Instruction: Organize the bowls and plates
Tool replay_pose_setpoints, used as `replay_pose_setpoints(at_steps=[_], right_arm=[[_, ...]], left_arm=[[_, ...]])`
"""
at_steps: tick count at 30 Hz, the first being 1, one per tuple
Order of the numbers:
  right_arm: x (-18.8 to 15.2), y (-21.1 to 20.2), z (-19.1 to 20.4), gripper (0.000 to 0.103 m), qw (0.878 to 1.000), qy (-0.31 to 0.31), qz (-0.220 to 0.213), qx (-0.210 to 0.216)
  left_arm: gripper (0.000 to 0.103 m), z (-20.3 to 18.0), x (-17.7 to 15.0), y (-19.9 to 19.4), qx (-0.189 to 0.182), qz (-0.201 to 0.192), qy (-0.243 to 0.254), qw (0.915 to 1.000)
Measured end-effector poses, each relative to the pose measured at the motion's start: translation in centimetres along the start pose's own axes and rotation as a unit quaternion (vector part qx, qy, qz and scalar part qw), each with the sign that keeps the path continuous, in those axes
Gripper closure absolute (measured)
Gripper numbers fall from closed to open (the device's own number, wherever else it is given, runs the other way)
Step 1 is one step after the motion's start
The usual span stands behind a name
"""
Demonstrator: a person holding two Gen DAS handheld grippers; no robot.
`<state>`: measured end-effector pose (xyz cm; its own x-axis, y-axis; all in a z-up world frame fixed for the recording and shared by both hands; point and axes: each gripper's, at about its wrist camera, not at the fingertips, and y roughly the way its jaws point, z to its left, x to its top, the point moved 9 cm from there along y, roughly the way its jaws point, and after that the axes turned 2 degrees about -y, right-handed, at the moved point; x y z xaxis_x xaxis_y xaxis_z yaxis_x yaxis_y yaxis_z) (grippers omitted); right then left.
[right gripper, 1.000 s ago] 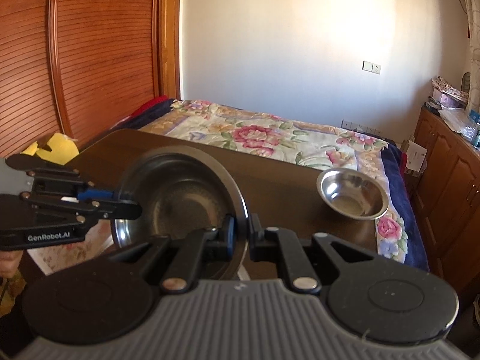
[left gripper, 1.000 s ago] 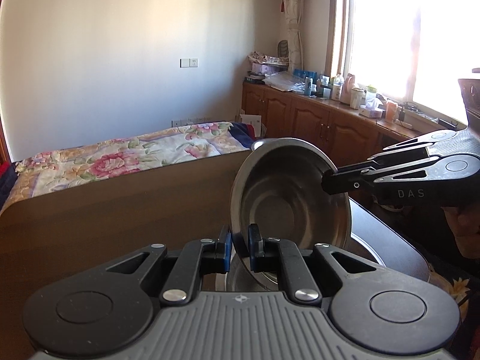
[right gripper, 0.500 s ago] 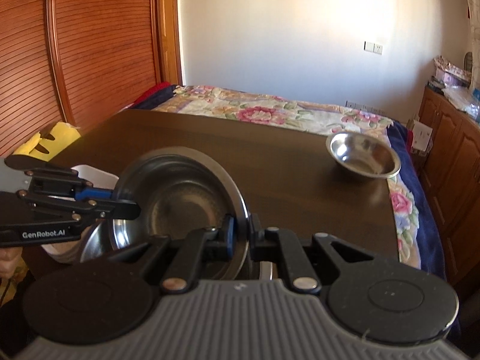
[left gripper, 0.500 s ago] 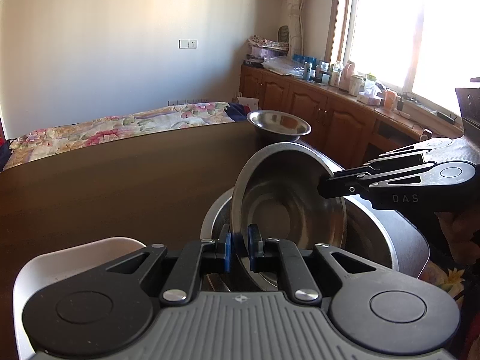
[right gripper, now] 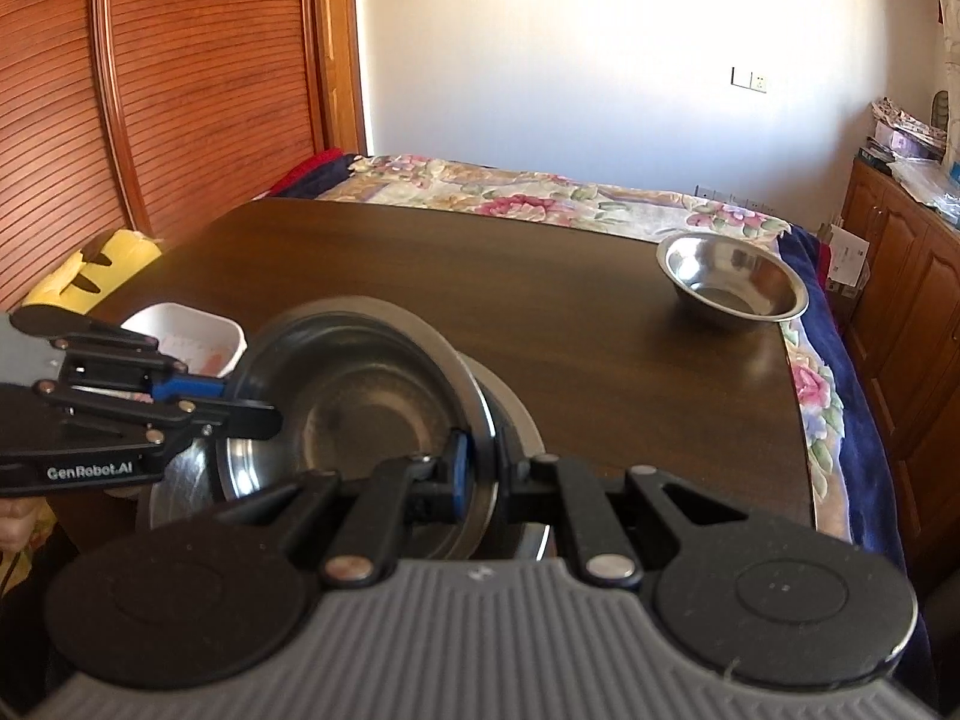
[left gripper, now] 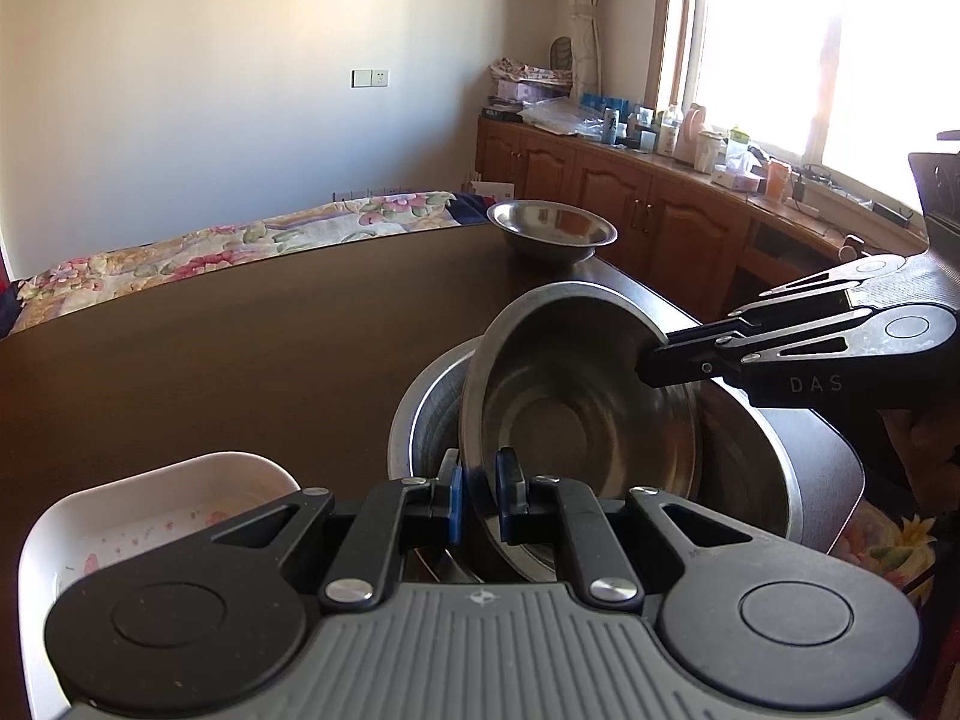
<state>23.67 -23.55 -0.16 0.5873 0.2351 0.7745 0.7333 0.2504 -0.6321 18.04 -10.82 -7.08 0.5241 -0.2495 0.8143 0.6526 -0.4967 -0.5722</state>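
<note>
Steel bowl (left gripper: 576, 414) rim pinched by left gripper (left gripper: 480, 495) and right gripper (right gripper: 477, 471) jaws

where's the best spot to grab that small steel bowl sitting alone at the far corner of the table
Probably the thin flared rim of the small steel bowl, with one finger inside and one outside. It sits upright and open-topped on the dark table, with bare tabletop on its near side, so come from the near side, angled down. Its rounded wall looks too wide and slick to span.
</note>
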Motion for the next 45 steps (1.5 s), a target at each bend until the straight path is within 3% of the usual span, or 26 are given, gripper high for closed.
replay_pose_setpoints(at_steps=[18,45], right_arm=[[-0.8,0.5,1.0,0.089,0.999,-0.046,0.019,-0.005],[-1.0,1.0,1.7,0.087,0.995,-0.090,0.036,-0.026]], left_arm=[[0.089,-0.7,-0.4,0.3,0.039,-0.019,0.043,0.9982],[0.089,-0.2,0.6,-0.9,0.034,-0.050,0.006,0.9981]])
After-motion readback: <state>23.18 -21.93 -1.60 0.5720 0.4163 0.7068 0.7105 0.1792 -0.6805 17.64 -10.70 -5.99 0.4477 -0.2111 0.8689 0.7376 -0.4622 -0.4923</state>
